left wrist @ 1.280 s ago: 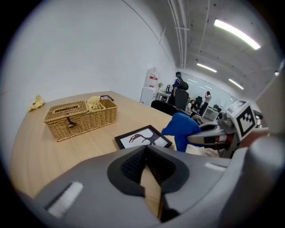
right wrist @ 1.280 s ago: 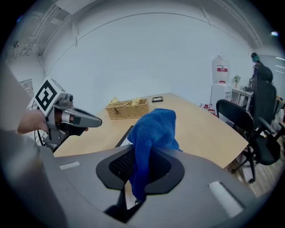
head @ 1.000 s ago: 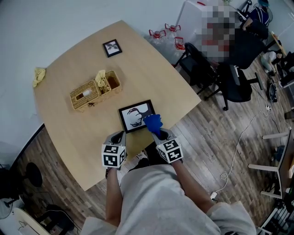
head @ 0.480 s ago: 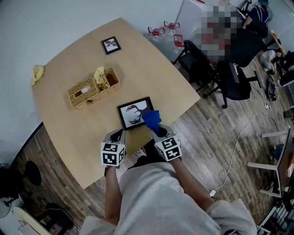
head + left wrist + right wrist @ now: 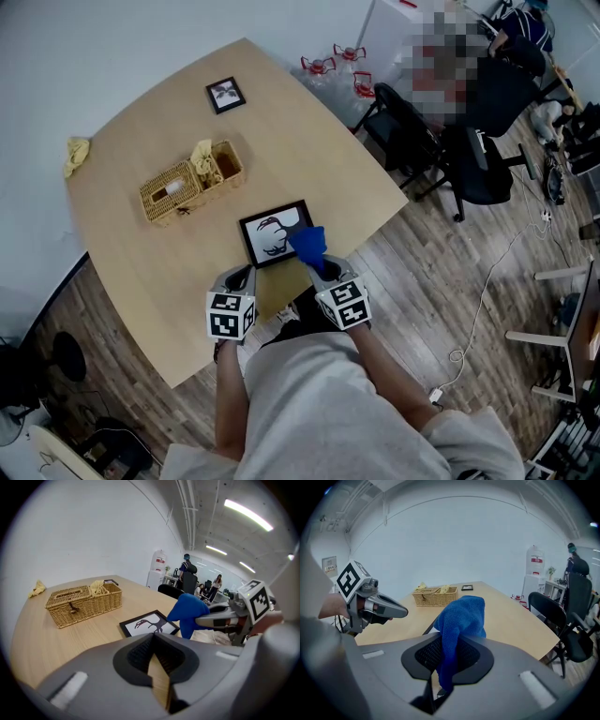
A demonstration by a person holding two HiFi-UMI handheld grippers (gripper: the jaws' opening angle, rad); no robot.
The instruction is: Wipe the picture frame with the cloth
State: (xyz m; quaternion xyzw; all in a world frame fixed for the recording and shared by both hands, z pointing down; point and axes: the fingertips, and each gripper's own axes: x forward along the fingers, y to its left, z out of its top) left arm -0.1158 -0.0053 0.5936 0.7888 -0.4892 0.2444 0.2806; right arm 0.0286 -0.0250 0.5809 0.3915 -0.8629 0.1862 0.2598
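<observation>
Picture frame lies flat on the wooden table, close to the near edge in front of the person, its dark border around a white sheet with a black bird-like figure. The blue cloth sits bunched over the frame's right near corner; whether it presses on the glass or hangs just above it cannot be told. The right gripper has its jaws clamped on the cloth, and in the right gripper view a strip of the fabric runs down between them while the rest bulges forward. The left gripper is held just off the frame's left near corner, its jaws drawn together with nothing between them; only a thin wedge of table shows through the slit in the left gripper view. Farther back on the table stands a wicker basket, with a small framed picture beyond it and a crumpled yellow rag near the far left edge. Black office chairs stand on the wood floor to the right of the table.
</observation>
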